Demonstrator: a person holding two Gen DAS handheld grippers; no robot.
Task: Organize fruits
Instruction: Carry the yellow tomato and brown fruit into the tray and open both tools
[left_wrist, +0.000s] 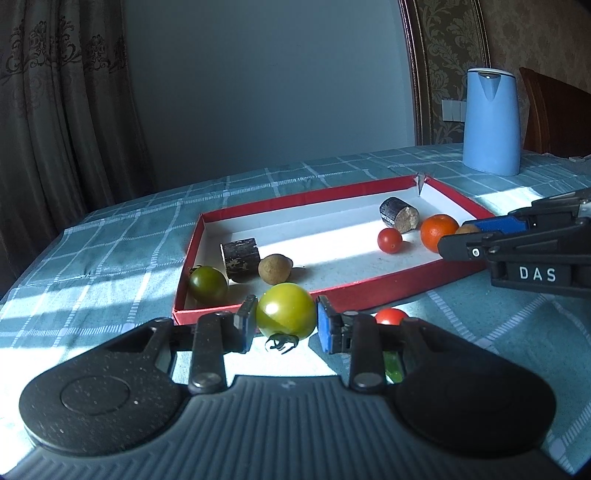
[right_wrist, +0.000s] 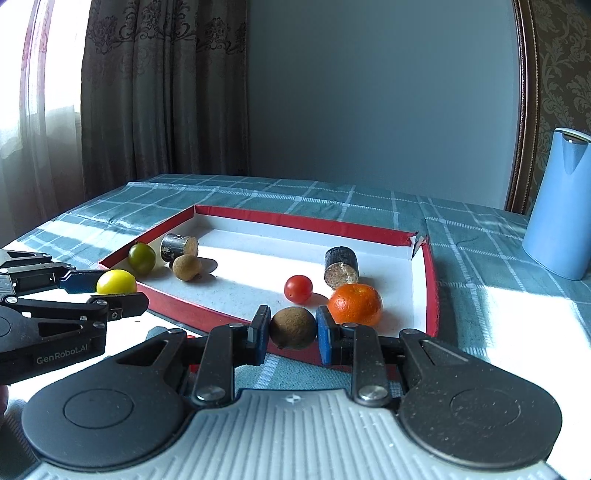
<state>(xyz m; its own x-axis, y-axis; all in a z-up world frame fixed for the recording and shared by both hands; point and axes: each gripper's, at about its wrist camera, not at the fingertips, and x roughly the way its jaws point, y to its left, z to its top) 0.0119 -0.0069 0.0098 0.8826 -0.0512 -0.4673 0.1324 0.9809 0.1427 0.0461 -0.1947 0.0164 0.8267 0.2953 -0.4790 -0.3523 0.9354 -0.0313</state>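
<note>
Red-walled tray (left_wrist: 369, 291) awaits as the left gripper (left_wrist: 286, 319) clamps a yellow-green tomato (left_wrist: 285, 309) just short of its near wall, while the right gripper (right_wrist: 291, 328) pinches a brown fruit (right_wrist: 293, 327) at the rim; smooth round skins could slip, rolling across the tablecloth (left_wrist: 110, 258).

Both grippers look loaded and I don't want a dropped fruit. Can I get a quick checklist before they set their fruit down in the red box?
1. Left gripper clamps the green tomato: ok.
2. Right gripper clamps the brown round fruit: ok.
3. Free floor in the red box for both: ok, the sunlit middle is bare.
4. Brown round fruit past the near wall: cannot tell.
5. Orange close beside the right finger: not ok, could be nudged.
6. Red tomato left on the tablecloth: not ok.
</note>
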